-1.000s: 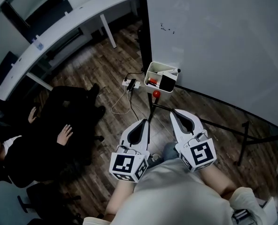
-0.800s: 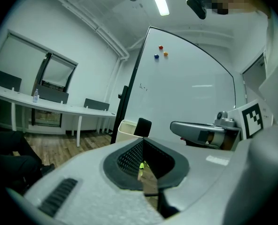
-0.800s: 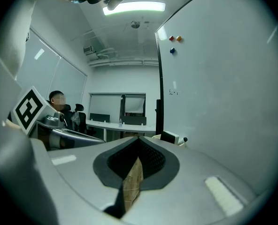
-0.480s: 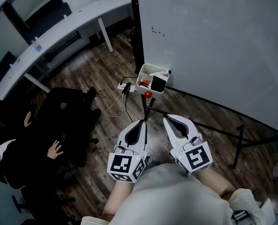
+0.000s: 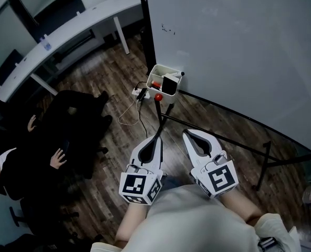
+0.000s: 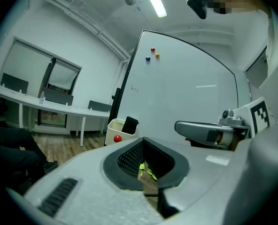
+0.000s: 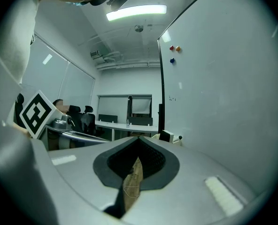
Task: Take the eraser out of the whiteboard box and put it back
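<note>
Now, the left gripper (image 5: 159,138) and right gripper (image 5: 190,135) are held closed and empty. Bare floor (image 5: 189,114) is seen between them and the whiteboard box (image 5: 154,69), eraser (image 5: 169,84) inside, at the whiteboard's (image 5: 239,46) bottom corner.

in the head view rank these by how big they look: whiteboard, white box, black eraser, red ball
Largest to smallest in the head view:
1. whiteboard, by far
2. white box
3. black eraser, standing inside the box
4. red ball, just below the box, a bit smaller than the eraser
</note>
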`<state>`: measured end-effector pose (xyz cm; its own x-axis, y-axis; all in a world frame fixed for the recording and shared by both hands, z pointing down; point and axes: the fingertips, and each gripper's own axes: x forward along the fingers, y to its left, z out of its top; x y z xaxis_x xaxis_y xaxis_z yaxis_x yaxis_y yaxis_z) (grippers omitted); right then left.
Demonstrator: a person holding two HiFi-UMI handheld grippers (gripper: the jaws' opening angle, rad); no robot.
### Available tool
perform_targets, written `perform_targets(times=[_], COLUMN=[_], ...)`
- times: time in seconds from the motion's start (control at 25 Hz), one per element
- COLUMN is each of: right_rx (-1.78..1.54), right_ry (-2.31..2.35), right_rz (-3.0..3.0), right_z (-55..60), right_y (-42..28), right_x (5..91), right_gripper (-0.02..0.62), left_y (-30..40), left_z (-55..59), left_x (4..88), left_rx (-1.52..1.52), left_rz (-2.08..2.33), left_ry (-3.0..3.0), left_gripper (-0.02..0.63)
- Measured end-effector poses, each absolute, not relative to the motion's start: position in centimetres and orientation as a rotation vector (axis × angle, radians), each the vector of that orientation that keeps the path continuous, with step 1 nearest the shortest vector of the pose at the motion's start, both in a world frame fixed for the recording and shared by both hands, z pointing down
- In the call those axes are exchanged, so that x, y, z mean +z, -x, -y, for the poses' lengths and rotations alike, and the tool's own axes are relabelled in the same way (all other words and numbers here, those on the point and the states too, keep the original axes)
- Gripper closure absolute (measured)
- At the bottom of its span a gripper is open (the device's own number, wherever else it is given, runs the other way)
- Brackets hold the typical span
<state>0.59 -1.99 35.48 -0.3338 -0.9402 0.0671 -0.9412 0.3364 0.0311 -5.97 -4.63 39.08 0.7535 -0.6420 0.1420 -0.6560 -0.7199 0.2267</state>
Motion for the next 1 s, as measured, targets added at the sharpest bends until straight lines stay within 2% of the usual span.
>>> perform_targets(times=[1.0], right_rx=[0.045], right_ry=[-1.78], right_rz=[2.498], right_z=[-3.9], right_y=[-2.3], right_x=[36.7], right_gripper=[0.592], left_y=[5.0], left_z=[-1.1], left_x=[40.0], left_rx=[0.095], left_rz=[1.053], left_ry=[-2.664], left_gripper=[0.601])
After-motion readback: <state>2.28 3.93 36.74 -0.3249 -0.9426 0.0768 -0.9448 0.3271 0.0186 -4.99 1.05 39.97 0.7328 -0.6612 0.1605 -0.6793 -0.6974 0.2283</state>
